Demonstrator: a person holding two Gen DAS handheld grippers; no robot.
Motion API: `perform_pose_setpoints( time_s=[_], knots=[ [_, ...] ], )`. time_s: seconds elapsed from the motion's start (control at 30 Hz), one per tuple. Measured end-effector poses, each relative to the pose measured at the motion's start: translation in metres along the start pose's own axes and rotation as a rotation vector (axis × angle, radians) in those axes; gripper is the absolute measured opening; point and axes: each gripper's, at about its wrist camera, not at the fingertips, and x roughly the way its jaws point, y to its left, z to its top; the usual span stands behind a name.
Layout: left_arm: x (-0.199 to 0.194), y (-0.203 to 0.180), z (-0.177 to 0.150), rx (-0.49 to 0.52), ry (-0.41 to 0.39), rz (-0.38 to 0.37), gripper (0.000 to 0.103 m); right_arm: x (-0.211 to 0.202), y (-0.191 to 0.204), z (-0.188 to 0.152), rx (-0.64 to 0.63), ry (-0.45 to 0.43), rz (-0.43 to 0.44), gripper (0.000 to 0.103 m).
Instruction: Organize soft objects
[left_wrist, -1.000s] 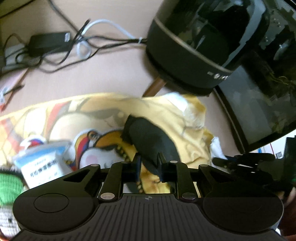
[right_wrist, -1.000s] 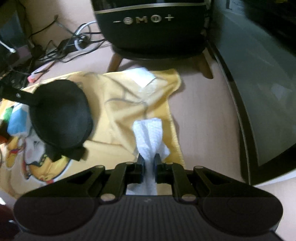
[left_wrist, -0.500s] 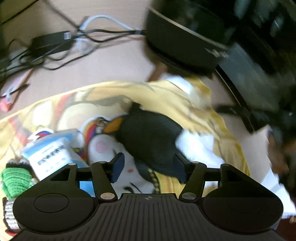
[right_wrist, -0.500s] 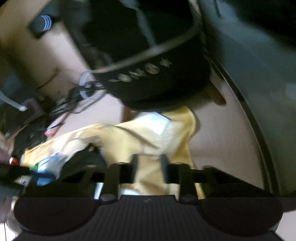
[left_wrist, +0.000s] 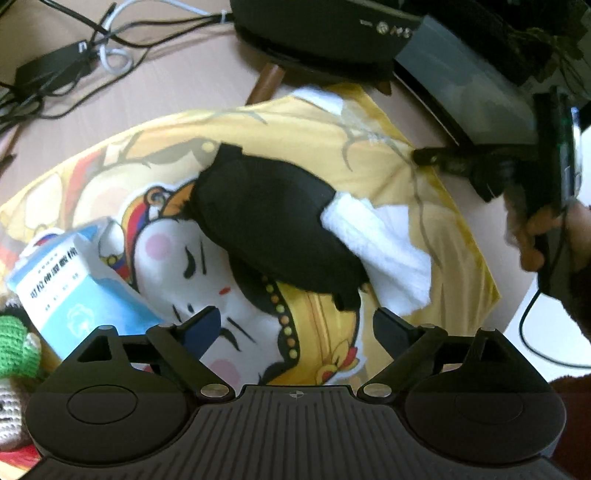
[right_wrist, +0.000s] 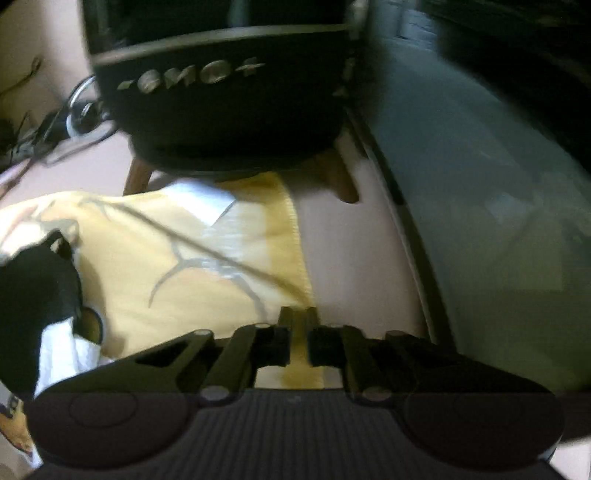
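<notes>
A black eye mask (left_wrist: 273, 229) lies on a yellow printed cloth (left_wrist: 295, 129), with a folded white cloth (left_wrist: 384, 247) against its right end. My left gripper (left_wrist: 297, 315) hovers just above the cloth in front of the mask. Its jaws are opening wide and hold nothing. In the right wrist view the mask (right_wrist: 33, 288) and white cloth (right_wrist: 55, 350) are at the left. My right gripper (right_wrist: 298, 315) is at the yellow cloth's (right_wrist: 240, 229) right hem, jaws closing to a narrow gap. A thin dark strap (right_wrist: 221, 258) runs taut to its tips and looks pinched there. The left wrist view shows that gripper (left_wrist: 421, 157) at the hem.
A blue-and-white pack (left_wrist: 66, 280) and a green crochet toy (left_wrist: 14, 343) sit on the cloth's left part. A black speaker (right_wrist: 221, 110) on wooden legs stands behind the cloth. A dark glossy panel (right_wrist: 480, 184) runs along the right. Cables (left_wrist: 74, 55) lie far left.
My left gripper opened and let the eye mask go onto the cloth. My right gripper released the white cloth and moved to the yellow cloth's right hem.
</notes>
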Motion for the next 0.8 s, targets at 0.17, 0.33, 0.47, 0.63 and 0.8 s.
perform_pose_setpoints(
  time_s=[0.17, 0.33, 0.47, 0.63, 0.8],
  knots=[
    [0.014, 0.001, -0.013, 0.012, 0.07, 0.007, 0.093, -0.021, -0.003, -0.024, 0.064, 0.077, 0.217, 0.017],
    [0.011, 0.005, -0.017, -0.01, 0.083, -0.025, 0.094, -0.031, 0.004, -0.046, -0.024, 0.099, 0.075, 0.017],
    [-0.001, 0.014, -0.004, -0.101, 0.013, -0.087, 0.094, -0.059, 0.004, -0.043, -0.022, 0.032, 0.109, 0.052],
    [-0.005, 0.03, 0.014, -0.243, -0.043, -0.127, 0.094, -0.061, 0.048, -0.033, -0.094, -0.023, 0.277, 0.061],
    [-0.007, 0.024, 0.015, -0.219, -0.036, -0.085, 0.094, -0.037, 0.078, -0.043, -0.191, 0.055, 0.279, 0.059]
  ],
)
